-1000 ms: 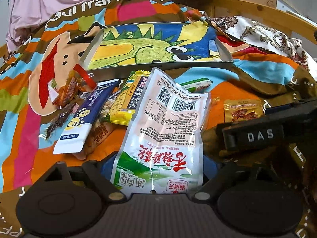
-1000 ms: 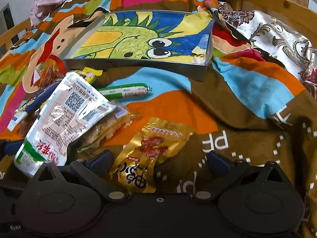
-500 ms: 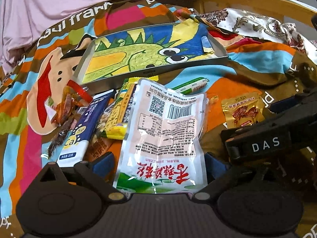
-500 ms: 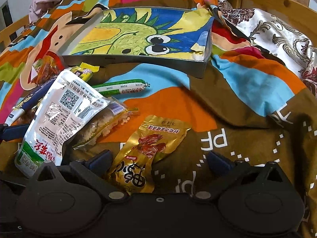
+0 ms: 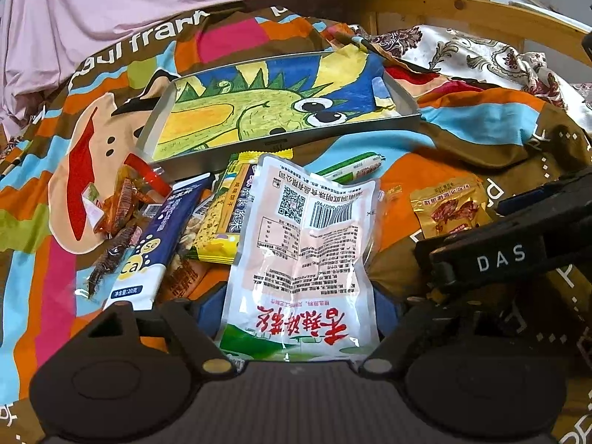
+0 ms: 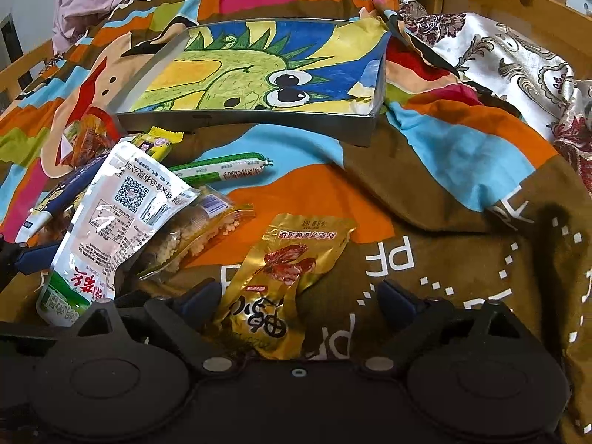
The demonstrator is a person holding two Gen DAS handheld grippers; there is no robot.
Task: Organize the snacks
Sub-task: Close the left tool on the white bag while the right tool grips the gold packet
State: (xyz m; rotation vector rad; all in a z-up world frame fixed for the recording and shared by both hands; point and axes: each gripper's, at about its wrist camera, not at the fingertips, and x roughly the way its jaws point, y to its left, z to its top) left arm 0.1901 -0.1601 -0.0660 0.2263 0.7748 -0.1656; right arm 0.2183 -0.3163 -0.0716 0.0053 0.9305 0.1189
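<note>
Left tongs (image 5: 299, 318): jaws spread wide, white snack pouch (image 5: 307, 255) lying between the blue pads (image 5: 207, 310) — contact unclear. Right tongs (image 6: 296, 303): also spread, gold snack packet (image 6: 281, 277) between them nearer the left pad, not pinched. Just beyond the pouch – blue sachet (image 5: 155, 236), yellow bar (image 5: 225, 214), clear-wrapped red snacks (image 5: 122, 199), green sausage stick (image 6: 222, 168), all on the bedspread (image 6: 462, 259). Farthest: tray with dinosaur drawing (image 6: 155, 70), nothing in it.
</note>
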